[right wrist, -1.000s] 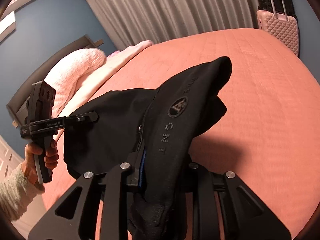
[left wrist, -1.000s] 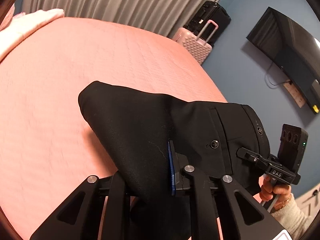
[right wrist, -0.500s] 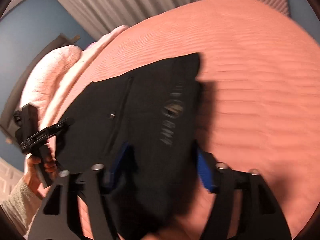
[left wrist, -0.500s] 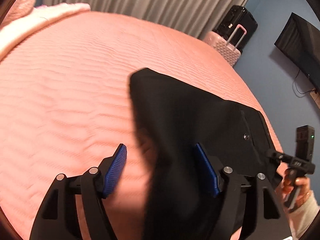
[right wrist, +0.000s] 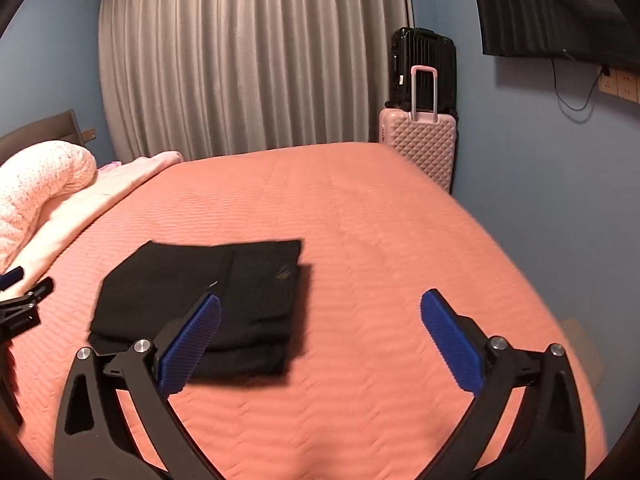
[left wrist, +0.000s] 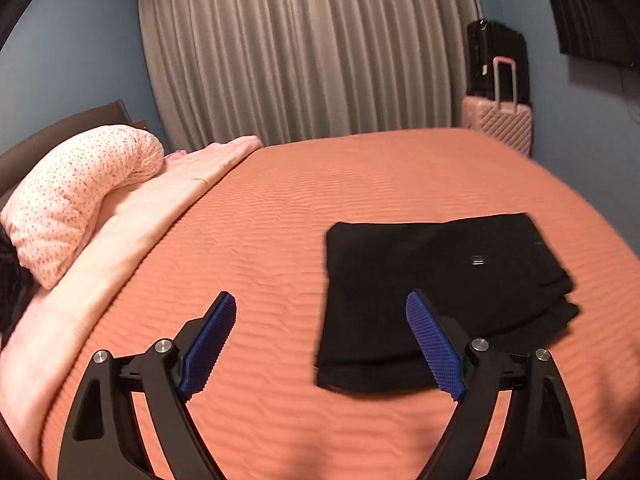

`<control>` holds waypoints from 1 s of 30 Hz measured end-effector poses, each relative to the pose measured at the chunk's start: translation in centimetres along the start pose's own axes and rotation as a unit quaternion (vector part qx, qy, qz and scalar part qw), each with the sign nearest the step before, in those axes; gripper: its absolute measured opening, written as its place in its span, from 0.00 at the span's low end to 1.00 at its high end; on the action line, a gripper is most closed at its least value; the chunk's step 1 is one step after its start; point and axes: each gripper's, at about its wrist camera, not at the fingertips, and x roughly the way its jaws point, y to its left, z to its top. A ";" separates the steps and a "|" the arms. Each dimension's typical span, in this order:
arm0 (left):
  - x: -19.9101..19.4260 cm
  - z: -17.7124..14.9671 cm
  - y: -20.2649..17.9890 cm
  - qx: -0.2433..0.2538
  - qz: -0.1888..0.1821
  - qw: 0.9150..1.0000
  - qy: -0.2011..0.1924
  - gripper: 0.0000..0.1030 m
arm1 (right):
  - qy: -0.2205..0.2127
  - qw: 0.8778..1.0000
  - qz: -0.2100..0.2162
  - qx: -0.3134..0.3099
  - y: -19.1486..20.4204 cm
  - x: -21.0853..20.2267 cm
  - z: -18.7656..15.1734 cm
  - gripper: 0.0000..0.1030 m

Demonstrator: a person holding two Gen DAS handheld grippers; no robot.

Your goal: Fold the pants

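The black pants (left wrist: 436, 292) lie folded flat near the bed's (left wrist: 280, 216) front edge; my left tongs (left wrist: 320, 344) and right tongs (right wrist: 320, 340) have just opened, empty.

We cannot read the small emblem (right wrist: 282, 276) on the folded pants (right wrist: 224, 296); blur smears it. At nine o'clock in the right wrist view, the left gripper (right wrist: 24, 300) is cut by the edge, only its tip showing. At one o'clock, the television (left wrist: 592, 12) runs out of frame. The black suitcase (right wrist: 424, 56) stands half hidden behind the pink suitcase (right wrist: 420, 144).
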 end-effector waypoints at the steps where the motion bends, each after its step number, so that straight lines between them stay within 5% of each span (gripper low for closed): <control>1: -0.9 -0.5 -0.9 0.000 0.008 1.000 0.004 0.85 | 0.012 1.000 0.001 -0.007 0.9 -0.3 -1.0 0.96; 9: -3.1 -2.4 -3.4 -0.035 -0.015 0.998 0.057 0.85 | 0.056 0.998 -0.004 -0.024 4.2 -1.6 -3.9 0.96; 11: -3.7 -2.3 -3.6 -0.013 0.009 0.999 0.050 0.86 | 0.040 0.999 -0.001 -0.023 4.3 -2.7 -3.0 0.96; 17: -4.9 -0.6 -2.3 -0.019 0.000 0.998 0.060 0.86 | 0.022 0.999 -0.025 -0.019 5.1 -4.4 -0.4 0.96; 30: -7.5 2.8 -2.1 -0.015 -0.011 1.000 0.018 0.86 | -0.007 0.999 -0.037 -0.027 6.3 -5.9 2.4 0.96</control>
